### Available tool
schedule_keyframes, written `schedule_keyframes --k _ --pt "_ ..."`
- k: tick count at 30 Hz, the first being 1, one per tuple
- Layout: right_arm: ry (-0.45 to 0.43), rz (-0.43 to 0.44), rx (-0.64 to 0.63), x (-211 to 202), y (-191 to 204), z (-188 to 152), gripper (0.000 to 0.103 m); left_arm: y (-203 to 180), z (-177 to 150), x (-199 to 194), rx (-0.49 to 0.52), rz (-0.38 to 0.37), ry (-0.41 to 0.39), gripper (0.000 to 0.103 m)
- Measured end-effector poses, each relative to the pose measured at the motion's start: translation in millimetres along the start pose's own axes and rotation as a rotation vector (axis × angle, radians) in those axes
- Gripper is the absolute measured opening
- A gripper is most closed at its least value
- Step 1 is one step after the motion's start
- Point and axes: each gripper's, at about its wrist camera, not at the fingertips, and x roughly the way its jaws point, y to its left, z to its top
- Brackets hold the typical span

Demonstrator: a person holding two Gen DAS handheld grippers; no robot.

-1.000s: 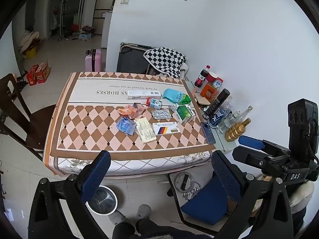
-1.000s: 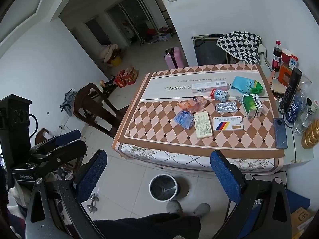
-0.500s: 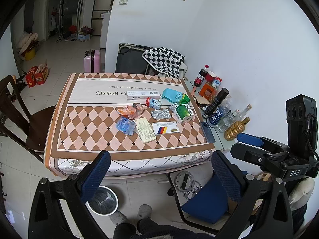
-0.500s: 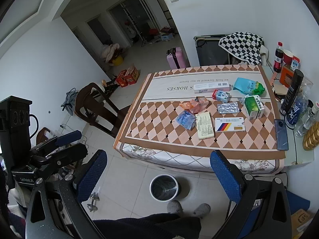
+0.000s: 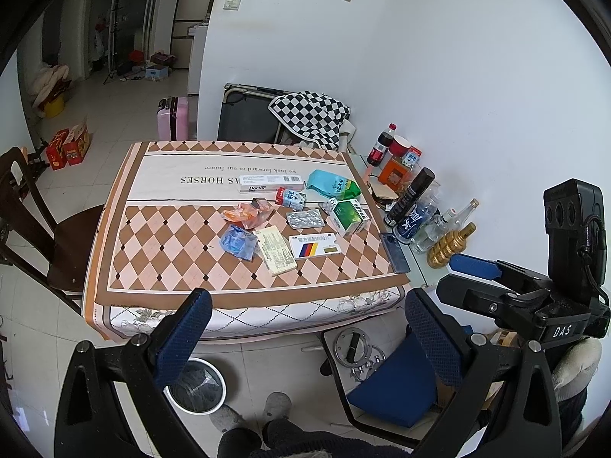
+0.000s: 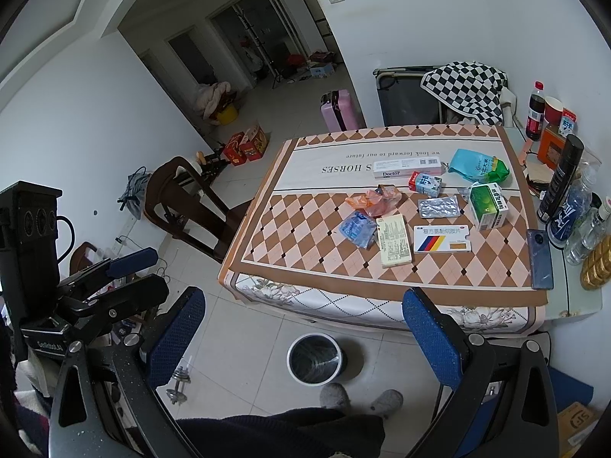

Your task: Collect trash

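Trash lies on the checked tablecloth [image 5: 160,263]: an orange wrapper [image 5: 248,214], a blue wrapper [image 5: 236,242], a cream box [image 5: 275,250], a white medicine box [image 5: 315,246], a blister pack [image 5: 305,218], a green box [image 5: 349,216], a teal bag [image 5: 332,185], a small milk carton [image 5: 291,198] and a long Doctor box [image 5: 271,183]. A small bin [image 5: 196,385] stands on the floor before the table; it also shows in the right wrist view [image 6: 315,358]. My left gripper [image 5: 305,336] is open and empty, held back from the table above the floor. My right gripper [image 6: 303,336] is open and empty, likewise.
A phone [image 5: 395,252] lies at the table's right edge. Bottles and jars [image 5: 416,210] crowd a side shelf by the wall. A dark wooden chair [image 5: 34,225] stands left of the table. A blue-seated stool [image 5: 393,385] is at front right. My feet [image 6: 359,400] are near the bin.
Both grippers have drifted slightly; the table sits a little differently in view. Nothing on the table has moved, and both grippers stay open.
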Motion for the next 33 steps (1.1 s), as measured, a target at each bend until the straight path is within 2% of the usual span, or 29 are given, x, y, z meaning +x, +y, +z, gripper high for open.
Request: schedule_keyframes --k 33 --pt "0.004 -0.001 0.0 -0.2 -5.0 -2.5 0.103 -2.7 -1.7 0.3 0.002 0.0 0.002 0.103"
